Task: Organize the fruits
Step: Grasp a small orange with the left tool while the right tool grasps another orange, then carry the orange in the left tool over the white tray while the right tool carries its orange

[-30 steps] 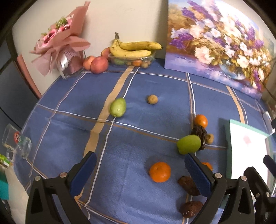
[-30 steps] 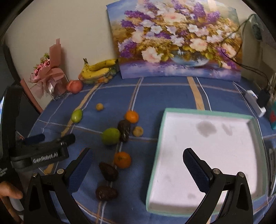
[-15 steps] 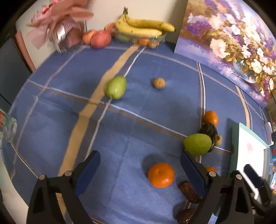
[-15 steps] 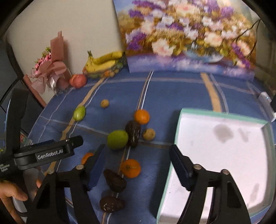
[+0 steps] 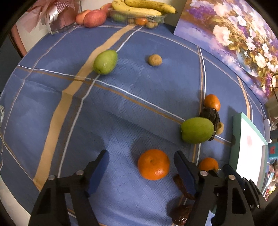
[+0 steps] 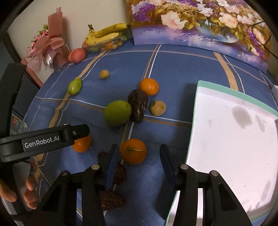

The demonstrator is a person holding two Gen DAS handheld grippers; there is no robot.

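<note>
My left gripper point(image 5: 140, 154) points down over the blue cloth with an orange point(image 5: 153, 164) between its closing jaws; neither pad touches it. My right gripper point(image 6: 138, 146) is also closing around a second orange point(image 6: 133, 151), whose left side is almost at the left pad, with a gap on the right. A big green fruit point(image 6: 117, 113), a dark wrinkled fruit point(image 6: 138, 106), a third orange point(image 6: 149, 86) and a small yellow fruit point(image 6: 157, 108) cluster beyond. A green pear point(image 5: 105, 61) lies further left. The white tray point(image 6: 234, 90) with a green rim stands at the right.
Two dark fruits point(image 6: 119, 173) lie under my right gripper's left finger. At the back are bananas point(image 5: 144, 8) on a plastic box, apples point(image 5: 93, 15), a pink bouquet point(image 6: 46, 45) and a flower painting point(image 6: 199, 26). A hand point(image 6: 29, 196) holds the left gripper's body point(image 6: 41, 141).
Both grippers have come down closer to the cloth, each over its own orange. Both pairs of jaws have narrowed, the right pair more.
</note>
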